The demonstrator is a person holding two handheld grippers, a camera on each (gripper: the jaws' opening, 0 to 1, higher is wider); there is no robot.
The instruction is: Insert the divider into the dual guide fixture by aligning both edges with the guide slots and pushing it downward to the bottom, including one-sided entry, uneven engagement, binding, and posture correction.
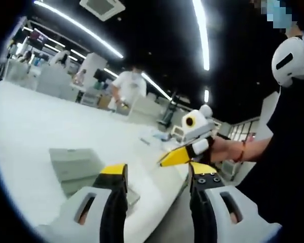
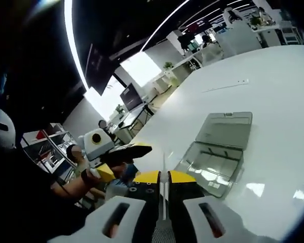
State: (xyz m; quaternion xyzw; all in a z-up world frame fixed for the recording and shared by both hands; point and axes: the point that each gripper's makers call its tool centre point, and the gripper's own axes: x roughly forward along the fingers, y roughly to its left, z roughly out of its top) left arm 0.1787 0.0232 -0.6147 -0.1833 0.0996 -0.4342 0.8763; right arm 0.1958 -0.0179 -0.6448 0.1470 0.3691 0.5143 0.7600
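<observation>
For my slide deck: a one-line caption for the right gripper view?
Right claw pinches a thin clear divider above the white table, beside an open clear plastic case.

Left gripper [image 1: 157,178]: two black jaws tipped yellow, set in pale grey bodies with slotted oval cut-outs; small dark screws on the black plate below one yellow tip. Right gripper [image 2: 163,176]: same build, yellow-tipped black jaws, grey slotted housings; in the left gripper view its white housing carries a black-and-yellow round part and a white knob on top. Person: black top, dark sleeve [image 1: 289,152], red band [image 1: 241,151] at wrist.
</observation>
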